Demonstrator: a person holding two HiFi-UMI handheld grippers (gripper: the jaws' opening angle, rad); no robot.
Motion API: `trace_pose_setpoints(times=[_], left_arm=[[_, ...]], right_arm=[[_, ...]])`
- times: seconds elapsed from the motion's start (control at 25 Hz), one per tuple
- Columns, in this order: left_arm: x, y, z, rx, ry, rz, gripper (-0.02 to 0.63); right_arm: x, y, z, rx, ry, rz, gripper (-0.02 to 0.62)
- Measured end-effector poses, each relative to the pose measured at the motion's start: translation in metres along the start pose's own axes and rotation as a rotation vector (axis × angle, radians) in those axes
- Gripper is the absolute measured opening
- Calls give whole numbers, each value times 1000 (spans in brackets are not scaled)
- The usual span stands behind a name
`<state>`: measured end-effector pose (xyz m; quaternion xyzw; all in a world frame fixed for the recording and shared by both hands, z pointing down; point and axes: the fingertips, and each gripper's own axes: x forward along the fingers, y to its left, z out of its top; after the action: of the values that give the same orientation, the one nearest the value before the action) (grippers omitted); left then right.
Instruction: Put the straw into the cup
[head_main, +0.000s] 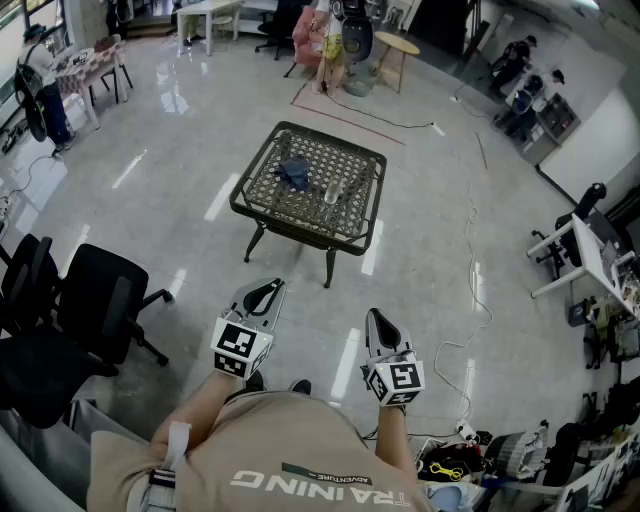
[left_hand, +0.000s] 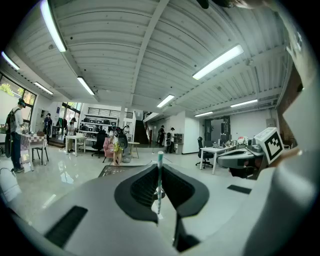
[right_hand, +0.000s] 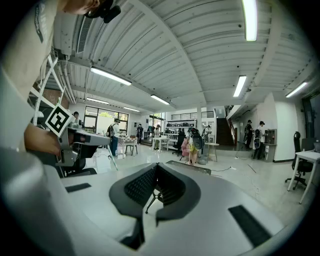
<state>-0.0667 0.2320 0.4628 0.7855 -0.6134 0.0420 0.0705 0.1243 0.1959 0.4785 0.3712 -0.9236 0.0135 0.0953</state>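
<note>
So the carry step is what's in hand here, nothing has been put in yet. The straw (left_hand: 159, 181) is pinched upright in the left tongs (left_hand: 159, 169), its striped top poking out above the tips, so the task's thing is clamped there and well away from the cup (head_main: 332, 190). The right tongs (right_hand: 156, 167) are pressed together with nothing caught between them. Both are held out low in front of the body, left tongs (head_main: 262, 296) and right tongs (head_main: 379, 322), and the bench (head_main: 247, 205) is well ahead across open floor (head_main: 420, 260). The cup is seen toward the right side of the bench top, roughly midway between near and far edge, with a blue cloth (head_main: 295, 172) just beside it, on its left. Next move, as a guess: the bench has to be walked up to, then the straw tipped down and lined up over the cup's mouth, which looks narrow, so a steady aim will probably be needed; the cup could get knocked if it isn't steadied. Nothing much blocks the path. Black office chairs (head_main: 70, 320) are parked off to the left and a cable (head_main: 478, 300) is trailed on the floor to the right, both easily avoided.
</note>
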Motion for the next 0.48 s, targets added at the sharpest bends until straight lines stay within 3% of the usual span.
trace_pose_setpoints(times=[0.24,0.48], left_arm=[[8,16,-11,-5,14,-11,35],[10,38,-2,5,-5,-5,35]], right_arm=[[18,4,-15,-23,43,0,17],[32,8,-4,-6,9,9,17]])
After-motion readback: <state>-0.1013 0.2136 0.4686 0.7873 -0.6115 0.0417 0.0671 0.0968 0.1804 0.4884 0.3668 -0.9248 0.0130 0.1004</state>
